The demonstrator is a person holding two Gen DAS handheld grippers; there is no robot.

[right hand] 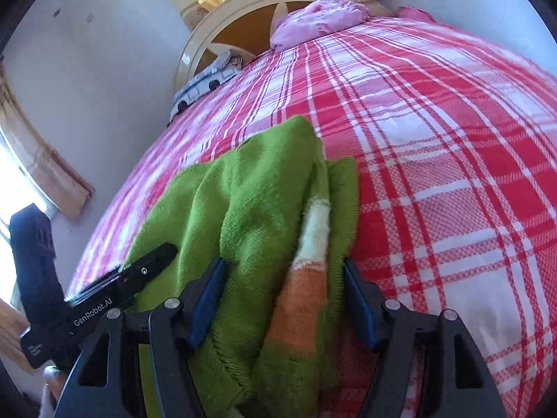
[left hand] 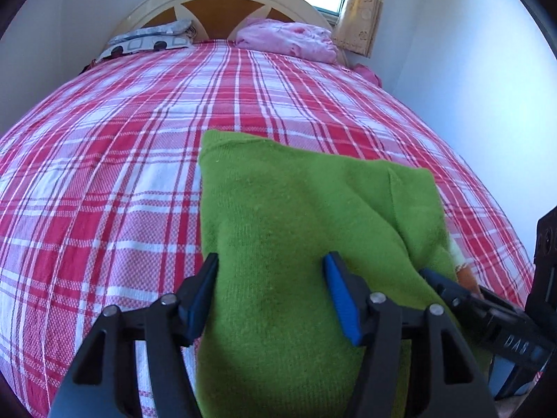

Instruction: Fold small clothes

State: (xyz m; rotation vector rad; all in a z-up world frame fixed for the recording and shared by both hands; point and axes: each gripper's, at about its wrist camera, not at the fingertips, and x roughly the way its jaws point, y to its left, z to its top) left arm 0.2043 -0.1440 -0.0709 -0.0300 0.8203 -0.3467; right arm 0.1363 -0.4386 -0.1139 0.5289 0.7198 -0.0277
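My left gripper (left hand: 271, 289) is nearest in the left wrist view, fingers (left hand: 339, 299) spread apart with the green garment (left hand: 278, 216) lying between them, the blue pads not pinching the cloth. The left finger sits at the garment's left edge, the right finger rests on top of the knit. My right gripper (right hand: 283, 299) in its own view: fingers (right hand: 209, 296) also parted, straddling a bunched fold of the same garment, including its orange and white stripe (right hand: 306, 278). Pads sit beside the cloth on each side; I can't tell if they touch it. Neither gripper is clamped.

Garment lies on the bed (left hand: 139, 111), toward the near edge, roughly folded into a long block running away from me. It looks smooth on the left side and rumpled on the right, with a seam or flap on its far right corner. The right gripper shows at the garment's right edge in the left view (left hand: 463, 296); the left gripper shows at its left edge in the right view (right hand: 139, 271).

Bed has a red and white plaid cover. At the far end: headboard (left hand: 222, 3), patterned pillow (left hand: 149, 38) at the far left corner, pink bundle (left hand: 289, 40) at the far right. Curtain (left hand: 362, 7) beyond it.
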